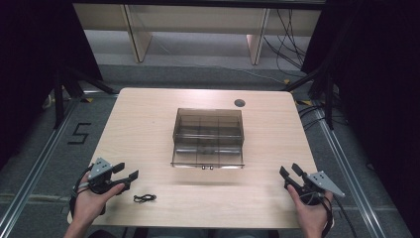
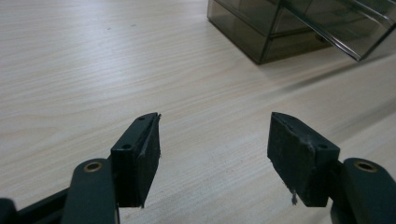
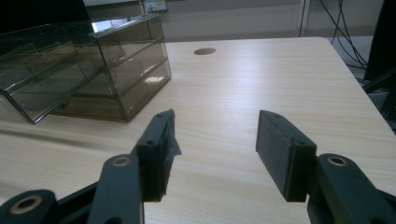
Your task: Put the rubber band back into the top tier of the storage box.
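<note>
a pale wooden table (image 1: 148, 124) with rounded corners carries a smoky see-through plastic drawer box (image 1: 208, 136) at its middle. the box is square-edged, split into small compartments, and its top drawer juts out toward the person's side, casting a shadow on the wood. a round dark cable hole (image 1: 239, 103) sits in the tabletop at about 1 o'clock from the box. around the table lie grey carpet, metal floor rails, black curtains and loose cables at the far right. nothing stands between the box and either tool.

a small black hair tie (image 1: 144, 198), thin and crumpled into a loose loop, lies flat on the wood near the front edge, at about 7 o'clock from the box.

the left gripper (image 1: 126, 173) is held in the person's left hand (image 1: 91, 201) at the front left corner of the table, its black jaws spread wide with nothing between them; the pads look rough and a little frayed in the left gripper view. the hair tie lies just beside it, at about 4 o'clock from its tips, not touching.

the right gripper (image 1: 291, 171) is held in the right hand (image 1: 309, 210) at the front right corner, jaws also spread and empty, aimed toward the box at about 10 o'clock. the hair tie lies well apart from it, off at 9 o'clock.
</note>
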The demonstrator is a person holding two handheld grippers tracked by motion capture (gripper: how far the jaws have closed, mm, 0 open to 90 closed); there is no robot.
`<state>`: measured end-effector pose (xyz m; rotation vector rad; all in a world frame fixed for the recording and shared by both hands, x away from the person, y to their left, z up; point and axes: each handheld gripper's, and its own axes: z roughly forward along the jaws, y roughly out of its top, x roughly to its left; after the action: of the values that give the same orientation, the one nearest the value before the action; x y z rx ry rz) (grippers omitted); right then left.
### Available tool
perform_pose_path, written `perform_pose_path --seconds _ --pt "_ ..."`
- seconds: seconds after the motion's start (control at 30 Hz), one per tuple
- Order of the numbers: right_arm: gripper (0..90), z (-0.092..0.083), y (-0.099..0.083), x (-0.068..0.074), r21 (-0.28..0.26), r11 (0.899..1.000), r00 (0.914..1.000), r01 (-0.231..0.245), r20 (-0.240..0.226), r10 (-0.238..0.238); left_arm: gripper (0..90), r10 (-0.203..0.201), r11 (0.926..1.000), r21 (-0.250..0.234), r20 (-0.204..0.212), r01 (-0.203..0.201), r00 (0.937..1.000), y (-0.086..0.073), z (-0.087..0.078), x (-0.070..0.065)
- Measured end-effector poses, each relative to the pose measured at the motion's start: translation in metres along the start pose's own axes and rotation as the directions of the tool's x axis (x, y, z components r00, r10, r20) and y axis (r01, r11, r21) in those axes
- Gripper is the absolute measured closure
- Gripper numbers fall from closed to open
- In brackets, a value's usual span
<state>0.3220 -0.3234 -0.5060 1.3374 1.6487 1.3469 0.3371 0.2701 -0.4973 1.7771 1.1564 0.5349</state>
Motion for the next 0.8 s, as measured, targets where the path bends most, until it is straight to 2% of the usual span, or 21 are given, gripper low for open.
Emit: perform_pose_path --seconds 0.07,0.1,0.13,0.17,0.2,0.23,0.27,0.3,0.33,0.37,0.4,0.47,0.5,0.53,0.57,0.6,0.63,0.67,0.7,0.73,0.8 --pt "47.9 0.000 0.000 0.000 -0.008 1.000 1.0000 0.003 0.000 -0.003 34.4 0.021 0.9989 0.041 0.016 -0.022 0.9996 0.003 0.001 0.000" --pt "47.8 -0.001 0.000 0.000 0.005 1.000 1.0000 -0.009 0.001 0.009 34.4 0.029 0.9972 0.068 0.022 -0.031 0.9993 0.004 0.001 0.000" --pt "47.6 -0.001 0.000 0.000 0.010 1.000 0.9999 -0.010 -0.004 0.010 34.4 0.043 0.9937 0.102 0.038 -0.046 0.9984 0.005 0.002 0.000" --pt "47.3 0.000 0.000 -0.001 -0.005 1.000 0.9999 0.010 0.011 -0.010 34.4 0.061 0.9888 0.133 0.049 -0.067 0.9969 0.007 0.002 0.001" --pt "47.3 0.000 0.000 -0.001 -0.005 1.000 1.0000 0.005 0.005 -0.005 34.4 0.067 0.9878 0.137 0.055 -0.074 0.9962 0.008 0.003 0.000" --pt "47.3 -0.001 0.000 0.000 0.014 1.000 0.9999 -0.004 -0.013 0.005 34.4 0.094 0.9778 0.181 0.075 -0.106 0.9928 0.011 0.002 0.001" --pt "47.3 -0.001 0.000 0.001 -0.004 1.000 1.0000 -0.009 -0.001 0.009 34.4 0.117 0.9687 0.210 0.089 -0.133 0.9892 0.013 0.003 0.000" --pt "47.0 -0.001 0.000 0.001 -0.009 1.000 0.9999 -0.008 -0.007 0.008 34.7 0.122 0.9634 0.228 0.095 -0.141 0.9880 0.015 0.003 -0.001" --pt "46.9 -0.001 0.000 0.001 -0.007 1.000 0.9998 -0.011 -0.015 0.011 34.9 0.151 0.9493 0.258 0.127 -0.180 0.9804 0.017 0.003 0.000" --pt "46.7 -0.001 0.000 0.002 -0.007 1.000 1.0000 -0.005 -0.004 0.005 34.9 0.180 0.9288 0.301 0.145 -0.217 0.9729 0.020 0.003 0.000" --pt "46.6 -0.001 0.000 0.002 -0.007 1.000 1.0000 -0.007 -0.006 0.007 34.9 0.184 0.9235 0.311 0.155 -0.225 0.9706 0.021 0.004 -0.001" --pt "46.3 0.000 0.000 0.000 -0.002 1.000 0.9997 -0.013 -0.021 0.013 34.6 0.214 0.8878 0.369 0.200 -0.276 0.9561 0.023 0.008 -0.004" --pt "46.2 -0.001 0.000 -0.001 0.006 1.000 1.0000 0.007 0.007 -0.007 34.9 0.236 0.8633 0.398 0.226 -0.310 0.9453 0.025 0.007 -0.005" --pt "46.2 -0.001 0.000 -0.001 0.006 1.000 1.0000 0.007 0.007 -0.007 34.9 0.245 0.8487 0.412 0.250 -0.332 0.9369 0.025 0.009 -0.006" --pt "46.1 -0.002 0.001 0.000 0.021 1.000 0.9998 -0.017 0.000 0.017 35.0 0.261 0.8275 0.435 0.261 -0.354 0.9294 0.026 0.010 -0.007" --pt "46.1 -0.001 0.000 -0.002 0.002 1.000 0.9999 -0.006 -0.016 0.006 35.0 0.272 0.8121 0.444 0.287 -0.379 0.9187 0.026 0.011 -0.009" --pt "46.1 -0.001 -0.001 0.000 0.003 0.999 0.9994 -0.033 -0.002 0.033 35.0 0.279 0.7916 0.463 0.307 -0.399 0.9100 0.027 0.011 -0.011" --pt "46.0 -0.001 -0.001 0.000 0.004 0.999 0.9990 -0.044 -0.005 0.044 35.0 0.288 0.7786 0.469 0.324 -0.417 0.9012 0.028 0.012 -0.012" --pt "45.8 0.000 -0.001 -0.001 0.001 1.000 0.9997 -0.023 -0.003 0.023 35.4 0.290 0.7744 0.471 0.330 -0.423 0.8982 0.028 0.013 -0.014" --pt "45.8 0.000 -0.001 -0.001 0.001 1.000 0.9997 -0.023 -0.003 0.023 35.4 0.305 0.7559 0.476 0.350 -0.449 0.8854 0.030 0.013 -0.014" --pt "45.4 0.001 -0.001 -0.001 0.007 1.000 0.9998 -0.011 -0.018 0.012 35.6 0.305 0.7467 0.483 0.363 -0.458 0.8805 0.030 0.015 -0.017"
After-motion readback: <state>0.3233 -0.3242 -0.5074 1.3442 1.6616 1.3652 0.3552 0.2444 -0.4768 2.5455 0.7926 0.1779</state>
